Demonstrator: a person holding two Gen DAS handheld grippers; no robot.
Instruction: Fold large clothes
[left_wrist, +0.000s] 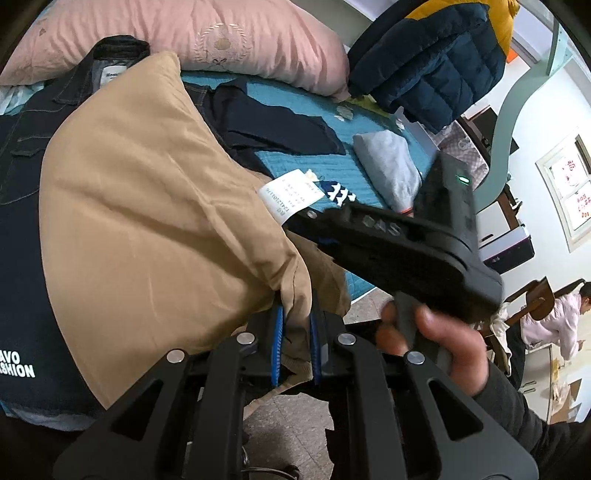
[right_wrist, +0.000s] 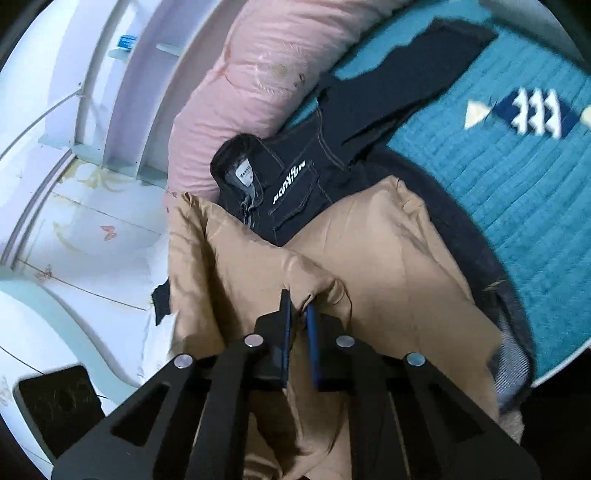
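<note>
tan garment held at two edges, soft and light

we clamp the left gripper (left_wrist: 297, 325) and the right gripper (right_wrist: 299, 314) on the hem of the tan garment (left_wrist: 155, 206). it lies over the dark denim jacket (right_wrist: 295, 177), toward 12 o'clock. the cloth looks thin and limp, perhaps slippery, so we judge corners and edges the best hold.

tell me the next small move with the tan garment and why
Probably carry the pinched edge forward over the dark denim jacket and lay it down. Both the left gripper and right gripper are shut on the tan garment, which hangs bunched and lifted, not flat yet.
</note>
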